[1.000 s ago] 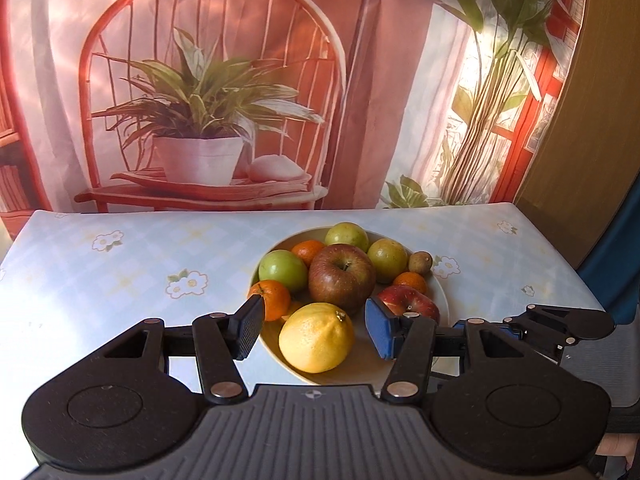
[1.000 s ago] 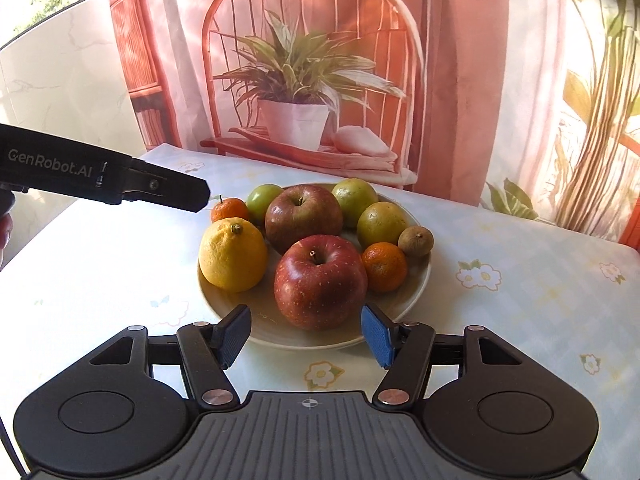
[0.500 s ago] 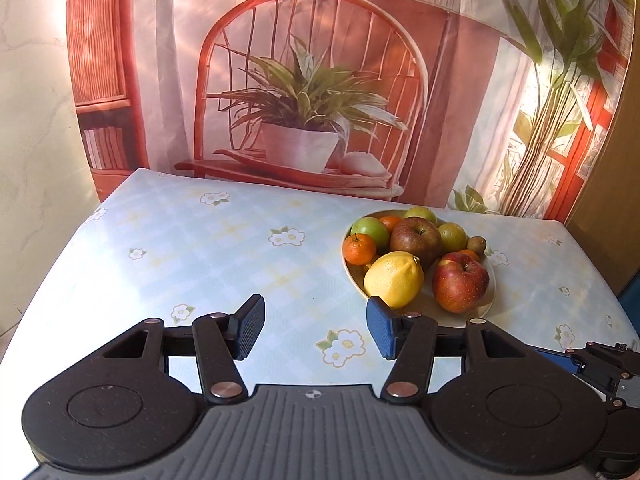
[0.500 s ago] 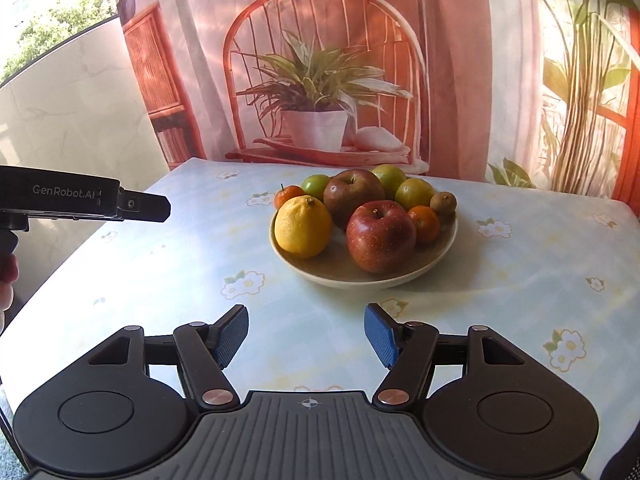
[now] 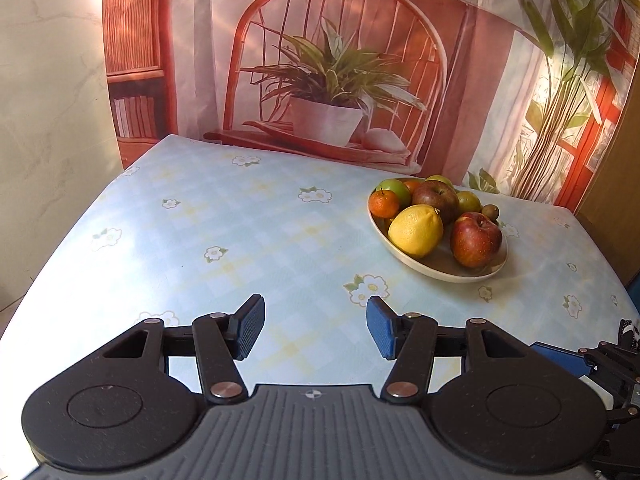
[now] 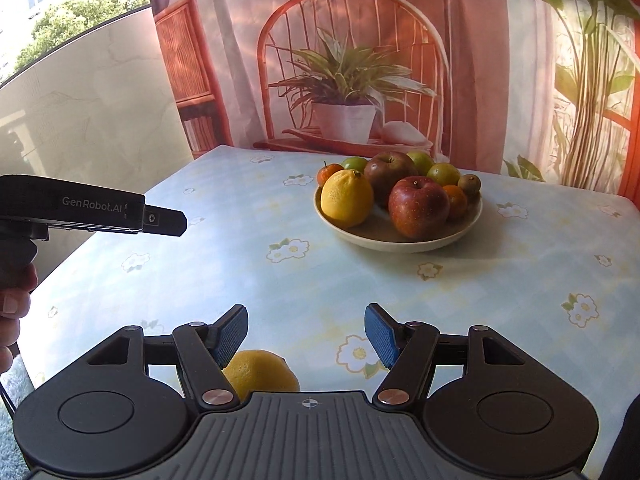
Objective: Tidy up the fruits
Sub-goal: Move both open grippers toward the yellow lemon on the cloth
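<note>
Right gripper [image 6: 306, 334] is standing partly open over the tablecloth [image 6: 240, 280], gripping nothing; its jaws have just been opening slightly. A loose lemon [image 6: 260, 374] is lying just beneath its left finger, partly hidden by the gripper body, so its long axis cannot be told. Left gripper [image 5: 316, 326] is likewise hanging half open and empty, well apart from the bowl [image 5: 440, 272]. The bowl is sitting toward the far right of the table, heaped with fruit. Judgement: the loose lemon is apparently next; the jaws should be straddling it squarely across its shorter width before closing.
</note>
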A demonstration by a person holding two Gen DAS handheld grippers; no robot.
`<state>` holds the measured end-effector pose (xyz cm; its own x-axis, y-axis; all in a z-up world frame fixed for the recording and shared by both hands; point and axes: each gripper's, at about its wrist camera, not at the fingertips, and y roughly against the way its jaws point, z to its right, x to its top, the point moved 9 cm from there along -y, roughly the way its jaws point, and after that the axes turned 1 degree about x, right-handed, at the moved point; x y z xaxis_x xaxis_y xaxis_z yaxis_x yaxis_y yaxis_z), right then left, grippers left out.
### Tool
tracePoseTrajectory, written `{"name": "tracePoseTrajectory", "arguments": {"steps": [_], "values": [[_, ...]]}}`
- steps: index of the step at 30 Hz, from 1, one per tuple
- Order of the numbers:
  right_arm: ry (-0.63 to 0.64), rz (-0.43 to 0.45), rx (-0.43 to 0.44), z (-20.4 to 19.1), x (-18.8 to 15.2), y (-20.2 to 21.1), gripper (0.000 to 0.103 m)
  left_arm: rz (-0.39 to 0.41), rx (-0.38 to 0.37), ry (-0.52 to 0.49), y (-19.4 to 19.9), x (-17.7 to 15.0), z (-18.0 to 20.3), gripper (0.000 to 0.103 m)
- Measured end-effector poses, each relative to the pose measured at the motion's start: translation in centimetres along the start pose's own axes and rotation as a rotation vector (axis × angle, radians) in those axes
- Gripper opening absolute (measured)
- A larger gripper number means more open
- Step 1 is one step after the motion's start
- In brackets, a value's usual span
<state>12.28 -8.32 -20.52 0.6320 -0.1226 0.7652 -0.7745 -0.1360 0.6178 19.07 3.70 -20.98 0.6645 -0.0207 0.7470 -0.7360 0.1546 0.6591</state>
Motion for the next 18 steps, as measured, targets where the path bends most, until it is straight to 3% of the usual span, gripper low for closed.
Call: {"name": "tracePoseTrajectory", "arguments": {"steps": [18], "values": [[0.052, -0.017, 0.041, -3.0, -2.6, 1.0, 0.073, -0.045, -0.005, 0.024, 0.4, -2.5, -0.4, 0.063]]}}
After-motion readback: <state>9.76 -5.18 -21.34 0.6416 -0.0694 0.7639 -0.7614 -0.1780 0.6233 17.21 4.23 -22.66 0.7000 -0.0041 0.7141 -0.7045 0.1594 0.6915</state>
